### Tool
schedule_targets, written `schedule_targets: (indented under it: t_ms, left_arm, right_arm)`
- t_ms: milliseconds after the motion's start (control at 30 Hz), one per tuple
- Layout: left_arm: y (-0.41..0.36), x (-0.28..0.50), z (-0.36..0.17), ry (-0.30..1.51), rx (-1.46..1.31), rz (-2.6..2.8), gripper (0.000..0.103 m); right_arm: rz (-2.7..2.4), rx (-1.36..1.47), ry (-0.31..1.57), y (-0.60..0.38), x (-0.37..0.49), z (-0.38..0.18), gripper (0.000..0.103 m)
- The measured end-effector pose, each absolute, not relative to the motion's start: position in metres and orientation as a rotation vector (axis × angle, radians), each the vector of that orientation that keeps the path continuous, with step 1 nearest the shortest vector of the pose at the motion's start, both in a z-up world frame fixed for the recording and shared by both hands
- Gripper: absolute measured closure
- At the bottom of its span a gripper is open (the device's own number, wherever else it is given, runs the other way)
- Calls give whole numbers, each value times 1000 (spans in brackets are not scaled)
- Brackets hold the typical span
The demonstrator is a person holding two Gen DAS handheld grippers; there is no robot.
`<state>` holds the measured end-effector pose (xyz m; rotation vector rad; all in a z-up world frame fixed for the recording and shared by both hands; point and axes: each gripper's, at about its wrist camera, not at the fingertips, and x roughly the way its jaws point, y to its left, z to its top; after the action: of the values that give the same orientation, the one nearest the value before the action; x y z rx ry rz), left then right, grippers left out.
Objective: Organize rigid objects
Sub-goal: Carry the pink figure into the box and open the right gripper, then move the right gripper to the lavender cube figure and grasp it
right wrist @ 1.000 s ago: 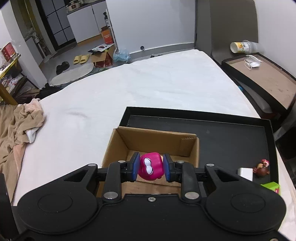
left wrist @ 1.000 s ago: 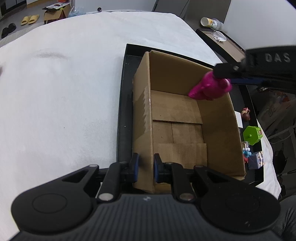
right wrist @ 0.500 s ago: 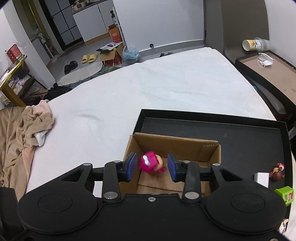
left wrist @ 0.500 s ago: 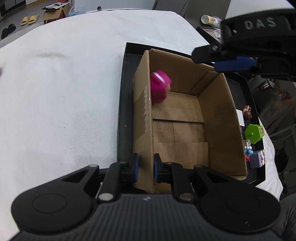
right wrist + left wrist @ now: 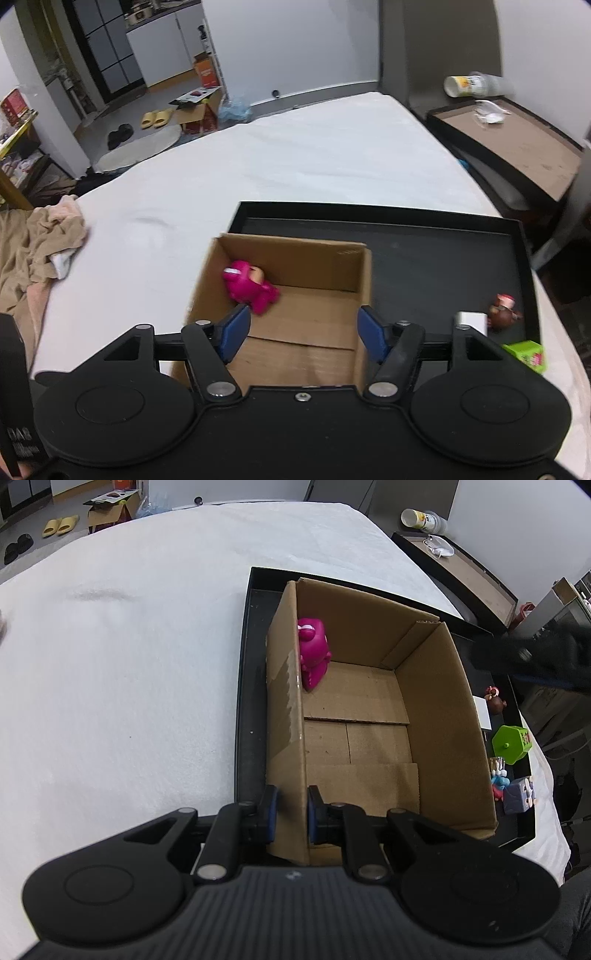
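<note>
Pink toy figure (image 5: 313,653) in my cardboard box (image 5: 436,701), frame centre, my left gripper (image 5: 290,814) pinching its wall, my right gripper (image 5: 303,328) just opening, jaws empty.

A home bedroom: a white bed (image 5: 295,155), slippers (image 5: 157,118) on the floor, a bedside table (image 5: 517,144), kitchen cabinets (image 5: 162,48) beyond.

box (image 5: 436,716): we see brown corrugated cardboard, matt
pink toy (image 5: 313,650): we read smooth, glossy plastic
tray (image 5: 436,236): black, dull sheen
bed cover (image 5: 129,672): white cloth, finely ribbed
gripper pads (image 5: 373,334): blue, matt
</note>
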<state>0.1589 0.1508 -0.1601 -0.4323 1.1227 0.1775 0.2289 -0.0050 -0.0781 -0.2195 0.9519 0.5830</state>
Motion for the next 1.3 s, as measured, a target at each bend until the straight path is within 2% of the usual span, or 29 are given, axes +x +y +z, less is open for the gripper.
schedule_targets:
  t_ms: [667,1300]
  left_arm:
    - [142,159,-160,1142,-404,221,88]
    - [137,161,-162,1151,-413,284,88]
  right_arm:
    - [401,-139,970,-103,229,-93,37]
    - [251,-21,1082,-196,244,-119,37]
